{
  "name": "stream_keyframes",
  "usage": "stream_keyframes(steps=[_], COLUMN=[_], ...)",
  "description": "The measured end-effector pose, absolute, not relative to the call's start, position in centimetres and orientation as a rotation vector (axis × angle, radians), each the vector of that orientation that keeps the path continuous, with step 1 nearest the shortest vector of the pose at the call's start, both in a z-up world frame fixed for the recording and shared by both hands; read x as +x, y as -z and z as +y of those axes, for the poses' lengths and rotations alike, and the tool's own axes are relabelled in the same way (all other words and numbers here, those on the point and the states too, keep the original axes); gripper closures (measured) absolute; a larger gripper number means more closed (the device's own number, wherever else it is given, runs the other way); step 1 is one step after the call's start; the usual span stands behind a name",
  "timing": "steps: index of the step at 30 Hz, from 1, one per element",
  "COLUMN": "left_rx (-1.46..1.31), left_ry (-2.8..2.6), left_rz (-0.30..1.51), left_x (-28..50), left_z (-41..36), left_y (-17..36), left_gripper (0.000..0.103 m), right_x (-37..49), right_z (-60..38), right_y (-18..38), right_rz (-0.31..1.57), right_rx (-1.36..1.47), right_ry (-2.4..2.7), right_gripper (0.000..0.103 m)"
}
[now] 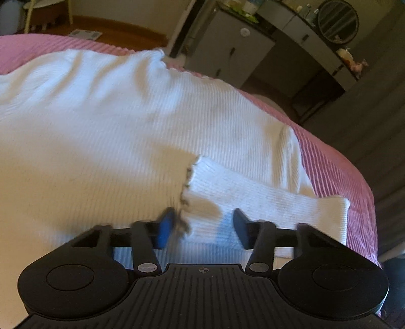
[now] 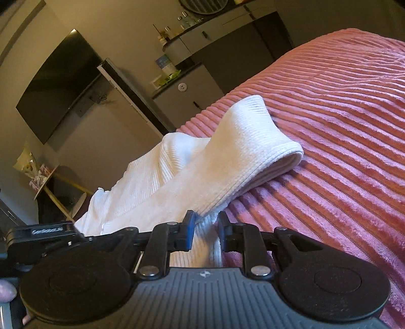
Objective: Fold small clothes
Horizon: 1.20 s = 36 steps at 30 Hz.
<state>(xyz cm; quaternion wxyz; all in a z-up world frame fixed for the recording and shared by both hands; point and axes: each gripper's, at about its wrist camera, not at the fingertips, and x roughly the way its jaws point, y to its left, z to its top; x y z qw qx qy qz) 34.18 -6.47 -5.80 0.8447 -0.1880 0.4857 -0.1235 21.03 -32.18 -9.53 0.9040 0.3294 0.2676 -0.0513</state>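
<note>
A white ribbed knit garment [image 1: 121,131] lies spread on a pink ribbed blanket [image 1: 336,164]. One sleeve [image 1: 265,200] lies folded across its lower part, next to a frilled hem edge. My left gripper [image 1: 202,227] hovers low over that sleeve with its jaws open and nothing between them. In the right wrist view the garment [image 2: 152,177] is lifted off the pink blanket [image 2: 341,126], and a sleeve cuff [image 2: 265,151] hangs forward. My right gripper [image 2: 206,227] has its jaws closed narrowly on a fold of the white fabric.
The bed edge runs along the right in the left wrist view, with grey cabinets [image 1: 227,50] and a round mirror [image 1: 338,20] beyond. In the right wrist view a wall TV [image 2: 58,83], cabinets [image 2: 187,96] and a small round table [image 2: 48,182] stand past the bed.
</note>
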Motion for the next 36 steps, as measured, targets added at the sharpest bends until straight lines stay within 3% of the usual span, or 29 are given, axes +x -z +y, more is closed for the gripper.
stream_keyframes(steps=[1, 2, 5, 16, 22, 26, 28, 36], left_rx=[-0.392, -0.383, -0.381, -0.163, -0.232, -0.235, -0.244, -0.254], left_ry=[0.260, 0.259, 0.264, 0.116, 0.032, 0.017, 0.030, 0.079], left_rz=[1.030, 1.037, 1.019, 0.789, 0.874, 0.914, 0.906, 0.905], left_x=[34.4, 34.6, 34.1, 31.1, 31.8, 31.7, 31.7, 31.3], left_z=[-6.6, -6.6, -6.0, -1.0, 2.2, 2.6, 2.8, 3.3], left_y=[5.8, 5.8, 4.8, -0.9, 1.8, 3.8, 4.1, 4.1], left_gripper=[0.078, 0.087, 0.092, 0.092, 0.090, 0.074, 0.071, 0.082], right_x=[21.0, 21.0, 21.0, 21.1, 21.1, 21.1, 21.1, 20.7], right_z=[-32.1, -32.1, -32.0, -30.2, -29.8, -29.7, -29.8, -30.9], right_y=[9.5, 9.5, 9.4, 8.7, 8.7, 8.7, 8.7, 8.3], right_rz=[0.551, 0.550, 0.549, 0.547, 0.551, 0.555, 0.555, 0.540], right_rx=[0.682, 0.680, 0.662, 0.579, 0.567, 0.562, 0.563, 0.673], right_ry=[0.106, 0.106, 0.118, 0.089, 0.071, 0.071, 0.070, 0.040], right_gripper=[0.084, 0.083, 0.079, 0.076, 0.076, 0.076, 0.076, 0.076])
